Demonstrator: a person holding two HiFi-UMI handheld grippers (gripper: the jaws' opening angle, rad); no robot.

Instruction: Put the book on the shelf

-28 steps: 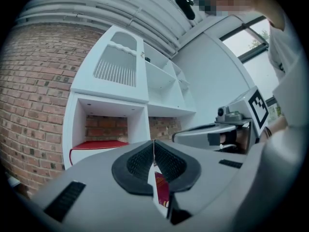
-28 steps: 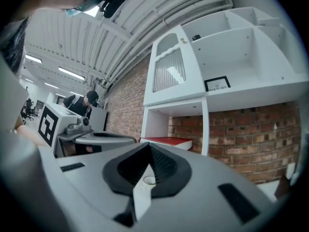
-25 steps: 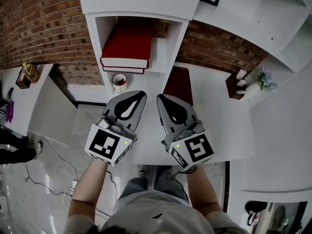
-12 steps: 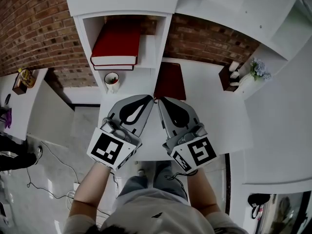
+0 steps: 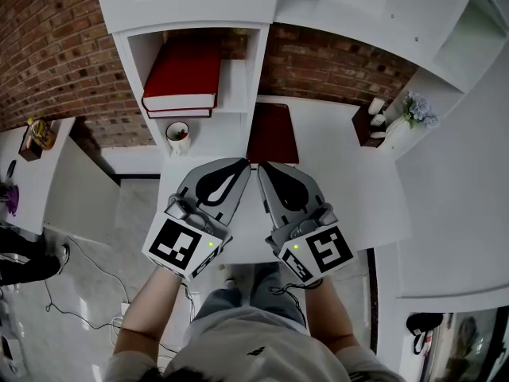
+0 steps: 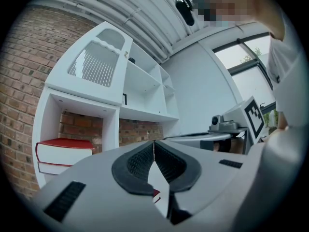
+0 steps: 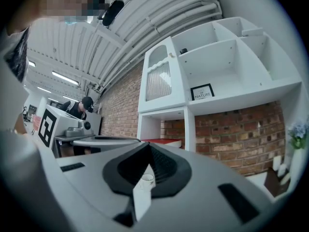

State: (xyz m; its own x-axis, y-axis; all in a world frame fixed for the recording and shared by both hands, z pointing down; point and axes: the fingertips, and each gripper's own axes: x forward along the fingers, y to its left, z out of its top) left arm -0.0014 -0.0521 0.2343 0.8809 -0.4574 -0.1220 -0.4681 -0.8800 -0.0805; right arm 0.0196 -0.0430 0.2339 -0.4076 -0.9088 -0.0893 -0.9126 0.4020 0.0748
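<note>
red shows in 2 places. a dark red book (image 5: 273, 132) lies flat on the white desk (image 5: 350, 205), just beside the right wall of the shelf cubby (image 5: 237, 82). a thick red book (image 5: 184, 68) lies inside that cubby on top of a thinner book (image 5: 179, 114), with bare shelf to their right. a small mug (image 5: 177, 136) stands on the desk just in front of the cubby.

the left gripper (image 5: 237, 165) and the right gripper (image 5: 264, 168) hang side by side over the near part of the desk. their tips are close together and aimed at the near edge of the dark red book. in each gripper view the ribbed pads are pressed together with nothing between them, so both grippers are closed and empty.

as a judgement, this scene fits 2 stages. with a book lying in the cubby and both grippers empty, the shelving may be over. equally, with a book lying on the desk right ahead of the tips, a reach toward it may be in hand. the pictures do not settle which.

if the desk book is the one meant, it will handle awkwardly. it lies flat and thin, so closed jaws cannot take it, and a grip needs them spread over an edge or the spine. the free shelf beside the stack looks narrow, so the top of the stack looks the easier place. the mug stands close to the cubby's mouth and could be knocked.
</note>
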